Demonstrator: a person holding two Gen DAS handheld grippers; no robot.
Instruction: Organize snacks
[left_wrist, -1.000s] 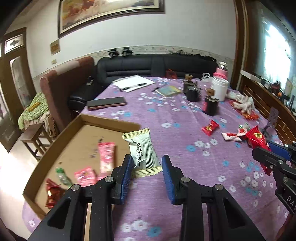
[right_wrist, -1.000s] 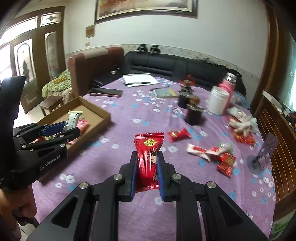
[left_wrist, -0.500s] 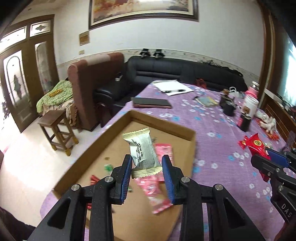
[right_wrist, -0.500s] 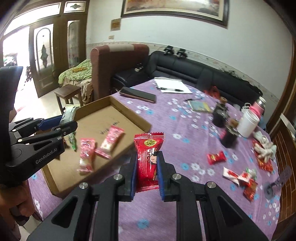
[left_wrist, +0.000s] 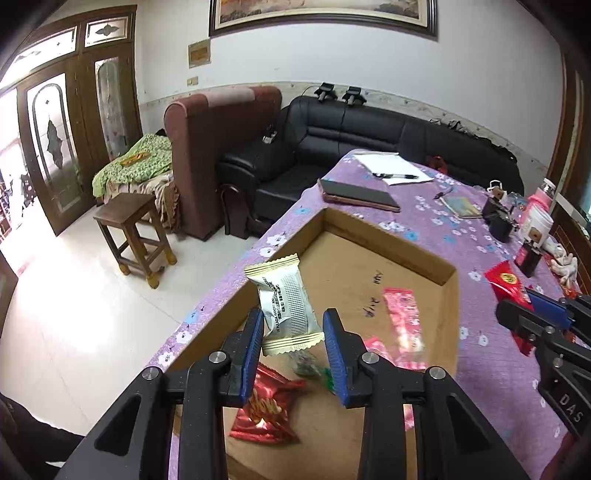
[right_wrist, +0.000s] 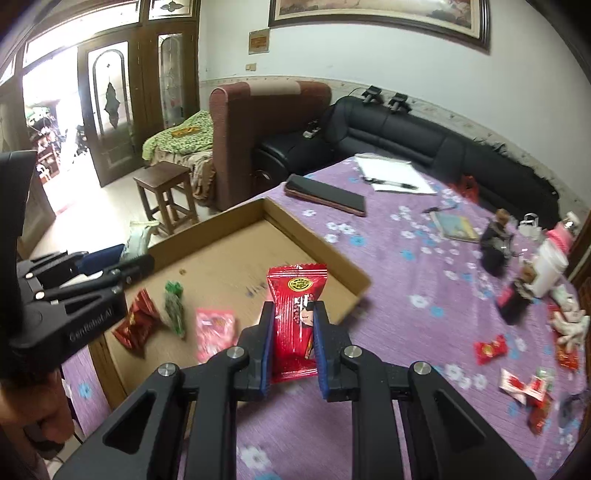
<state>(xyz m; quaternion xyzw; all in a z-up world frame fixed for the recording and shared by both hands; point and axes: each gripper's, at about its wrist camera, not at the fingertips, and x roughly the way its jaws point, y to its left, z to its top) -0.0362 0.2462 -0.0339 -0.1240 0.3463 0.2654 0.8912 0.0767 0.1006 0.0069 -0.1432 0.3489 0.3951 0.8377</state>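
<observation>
My left gripper (left_wrist: 293, 334) is shut on a white and cream snack packet (left_wrist: 284, 301) and holds it above the near left part of the shallow cardboard box (left_wrist: 388, 236). My right gripper (right_wrist: 293, 334) is shut on a red snack packet (right_wrist: 295, 317) near the box's right wall (right_wrist: 325, 243). Inside the box lie pink packets (left_wrist: 402, 317), a red foil packet (left_wrist: 267, 406) and a green candy (right_wrist: 173, 306). The right gripper shows at the right edge of the left wrist view (left_wrist: 532, 314), the left gripper at the left of the right wrist view (right_wrist: 107, 266).
More red snacks (right_wrist: 489, 347) lie loose on the purple flowered tablecloth (right_wrist: 406, 314) at the right. A dark notebook (left_wrist: 358, 192), papers with a pen (left_wrist: 391, 171), dark bottles (right_wrist: 493, 247) and a white cup (right_wrist: 550, 271) stand farther back. A wooden stool (left_wrist: 133, 229) and sofas are beyond the table's left edge.
Both grippers have moved left with their packets, from over the tablecloth to the box. The left one is now over the box's near left part. The grips are unchanged.
</observation>
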